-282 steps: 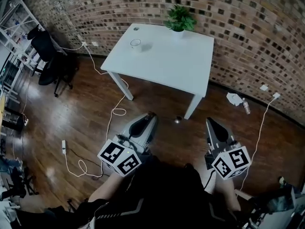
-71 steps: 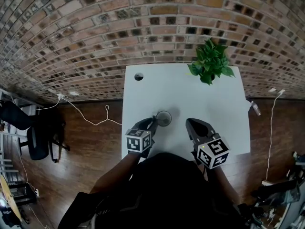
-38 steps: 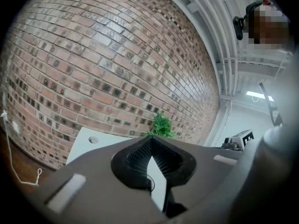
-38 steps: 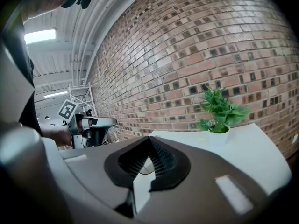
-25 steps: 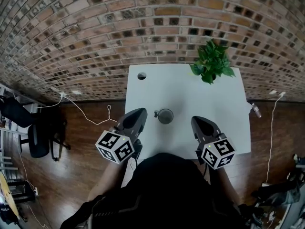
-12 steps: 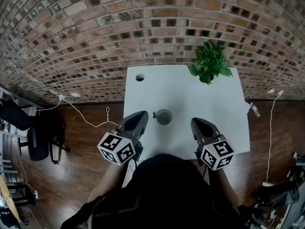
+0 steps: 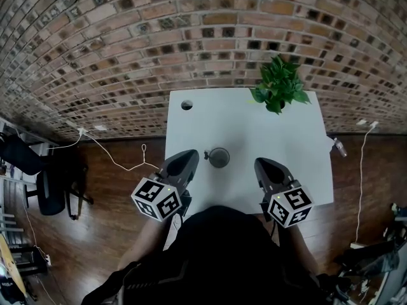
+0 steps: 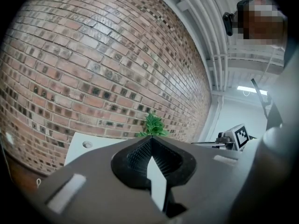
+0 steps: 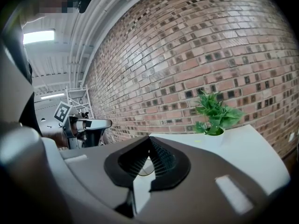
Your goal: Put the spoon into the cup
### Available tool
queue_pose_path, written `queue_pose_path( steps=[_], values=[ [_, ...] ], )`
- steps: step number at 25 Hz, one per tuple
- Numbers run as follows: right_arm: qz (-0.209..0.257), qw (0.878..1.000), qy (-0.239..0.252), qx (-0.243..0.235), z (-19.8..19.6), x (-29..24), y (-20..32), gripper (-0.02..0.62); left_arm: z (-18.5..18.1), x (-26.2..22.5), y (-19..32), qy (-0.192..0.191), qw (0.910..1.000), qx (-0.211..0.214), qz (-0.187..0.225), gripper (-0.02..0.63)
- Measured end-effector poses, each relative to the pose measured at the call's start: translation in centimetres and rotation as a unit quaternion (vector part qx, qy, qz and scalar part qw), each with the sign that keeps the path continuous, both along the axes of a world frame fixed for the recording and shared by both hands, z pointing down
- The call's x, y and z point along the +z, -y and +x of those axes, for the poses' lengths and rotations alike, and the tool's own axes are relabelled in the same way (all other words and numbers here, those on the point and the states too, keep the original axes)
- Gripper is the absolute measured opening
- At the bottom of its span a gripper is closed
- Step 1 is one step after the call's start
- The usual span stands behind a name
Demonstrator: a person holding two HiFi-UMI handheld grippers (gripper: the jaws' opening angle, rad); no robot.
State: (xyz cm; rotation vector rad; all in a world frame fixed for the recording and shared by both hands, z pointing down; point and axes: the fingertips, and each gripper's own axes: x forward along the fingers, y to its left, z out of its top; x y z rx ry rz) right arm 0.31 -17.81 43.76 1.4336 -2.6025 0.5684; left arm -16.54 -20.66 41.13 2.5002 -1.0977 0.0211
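Observation:
A small clear cup (image 7: 220, 157) stands on the white table (image 7: 273, 132) near its front middle. The spoon (image 7: 206, 154) rests in the cup, and its end sticks out over the left rim. My left gripper (image 7: 192, 152) hangs at the table's front left edge, a short way left of the cup, shut and empty. My right gripper (image 7: 259, 162) is to the right of the cup, also shut with nothing in it. In the left gripper view the jaws (image 8: 150, 138) meet at their tips. In the right gripper view the jaws (image 9: 149, 139) meet likewise.
A potted green plant (image 7: 278, 91) stands at the table's far right, against the brick wall. A round cable hole (image 7: 186, 105) is in the far left corner. White cables trail over the wooden floor (image 7: 121, 170) at left, near a black chair (image 7: 44, 176).
Earlier my left gripper was at the cup's left rim; it has since drawn back toward the table's front left edge. Over the last second both grippers have barely moved.

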Motion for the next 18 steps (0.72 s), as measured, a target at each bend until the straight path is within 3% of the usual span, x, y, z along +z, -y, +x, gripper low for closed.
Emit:
queue_pose_path(
  steps=[14,18],
  values=[
    [0.005,1.0,-0.001,-0.003,-0.18,-0.24,0.65,0.006,-0.34,0.05,0.76,-0.008,1.0,-0.005,-0.002,0.0],
    [0.006,1.0,-0.022,-0.012,-0.45,-0.13,0.88,0.006,-0.39,-0.02,0.96,-0.014,0.9999,-0.007,-0.004,0.0]
  ],
)
